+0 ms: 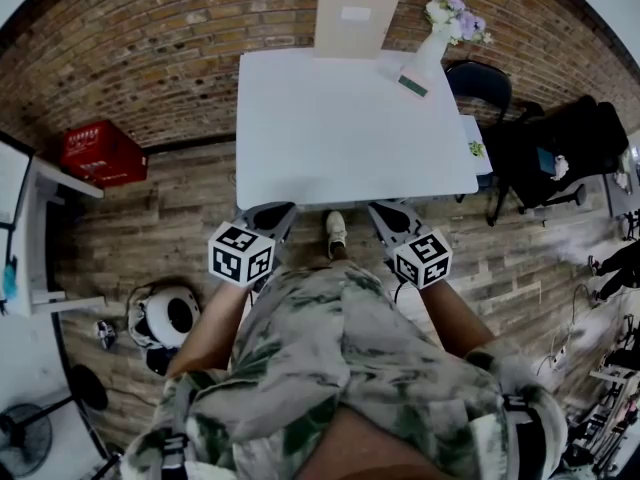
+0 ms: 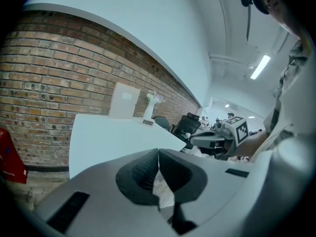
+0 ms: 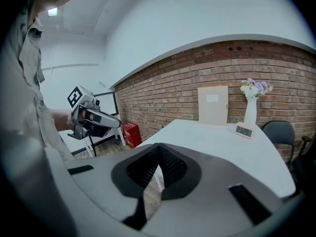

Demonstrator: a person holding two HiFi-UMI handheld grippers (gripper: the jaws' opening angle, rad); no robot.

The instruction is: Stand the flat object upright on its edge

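The flat object, a beige board (image 1: 355,18) with a small white label, stands upright on its edge at the far side of the white table (image 1: 340,158), leaning against the brick wall; the same board (image 2: 123,100) (image 3: 213,105) shows in both gripper views. My left gripper (image 1: 268,215) and right gripper (image 1: 392,213) hover at the table's near edge, far from the board. Both are shut, jaw tips touching, with nothing between them. Each gripper (image 2: 158,151) (image 3: 158,145) points toward the table.
A white vase of flowers (image 1: 440,33) and a small digital clock (image 1: 413,85) stand at the table's far right. A black chair (image 1: 480,83) and black bags (image 1: 560,153) sit right of the table. A red crate (image 1: 100,153) and a helmet (image 1: 165,316) are on the floor at left.
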